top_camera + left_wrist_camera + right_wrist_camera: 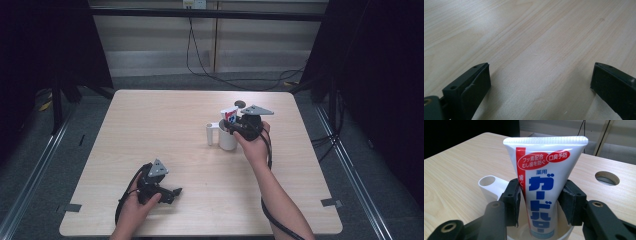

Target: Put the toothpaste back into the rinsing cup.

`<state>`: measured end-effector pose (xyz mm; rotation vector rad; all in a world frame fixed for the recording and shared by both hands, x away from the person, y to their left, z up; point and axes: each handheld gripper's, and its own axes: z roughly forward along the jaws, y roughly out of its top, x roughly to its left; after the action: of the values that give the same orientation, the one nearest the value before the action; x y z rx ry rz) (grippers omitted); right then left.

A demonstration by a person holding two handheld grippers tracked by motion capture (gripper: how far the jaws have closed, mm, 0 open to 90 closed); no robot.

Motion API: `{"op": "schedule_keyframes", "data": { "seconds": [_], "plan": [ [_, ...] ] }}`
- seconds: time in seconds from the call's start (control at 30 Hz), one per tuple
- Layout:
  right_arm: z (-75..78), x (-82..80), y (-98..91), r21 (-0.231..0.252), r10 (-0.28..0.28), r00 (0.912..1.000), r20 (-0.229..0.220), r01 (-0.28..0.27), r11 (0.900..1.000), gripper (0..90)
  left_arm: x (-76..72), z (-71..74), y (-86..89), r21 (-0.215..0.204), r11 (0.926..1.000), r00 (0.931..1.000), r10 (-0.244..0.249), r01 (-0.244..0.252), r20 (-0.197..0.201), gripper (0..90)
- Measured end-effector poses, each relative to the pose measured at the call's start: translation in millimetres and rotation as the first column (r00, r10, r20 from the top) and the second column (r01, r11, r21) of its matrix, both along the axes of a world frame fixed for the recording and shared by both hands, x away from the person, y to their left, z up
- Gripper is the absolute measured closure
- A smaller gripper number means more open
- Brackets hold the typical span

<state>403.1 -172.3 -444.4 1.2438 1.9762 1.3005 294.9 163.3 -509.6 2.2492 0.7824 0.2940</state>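
A white toothpaste tube with red and blue print stands cap down in a white cup. The cup has a tube-shaped holder on its side. In the high view the cup stands right of the table's middle, with the tube sticking up from it. My right gripper reaches over the cup; its jaws flank the tube closely without squeezing it. My left gripper rests near the front left of the table, jaws wide apart over bare wood.
The light wooden table has a round cable hole just behind the cup. Dark curtains hang on both sides, and cables run across the floor behind the table.
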Motion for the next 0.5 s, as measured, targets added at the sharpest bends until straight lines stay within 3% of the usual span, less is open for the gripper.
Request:
{"op": "schedule_keyframes", "data": {
  "seconds": [0.5],
  "plan": [
    [3.5,-0.1,-2.4,0.024,0.001,1.0000,-0.002,-0.001,0.9997,46.0,0.0,0.0,0.0,0.000,1.0000,1.0000,0.000,0.000,0.000,2.5]
  ]
}}
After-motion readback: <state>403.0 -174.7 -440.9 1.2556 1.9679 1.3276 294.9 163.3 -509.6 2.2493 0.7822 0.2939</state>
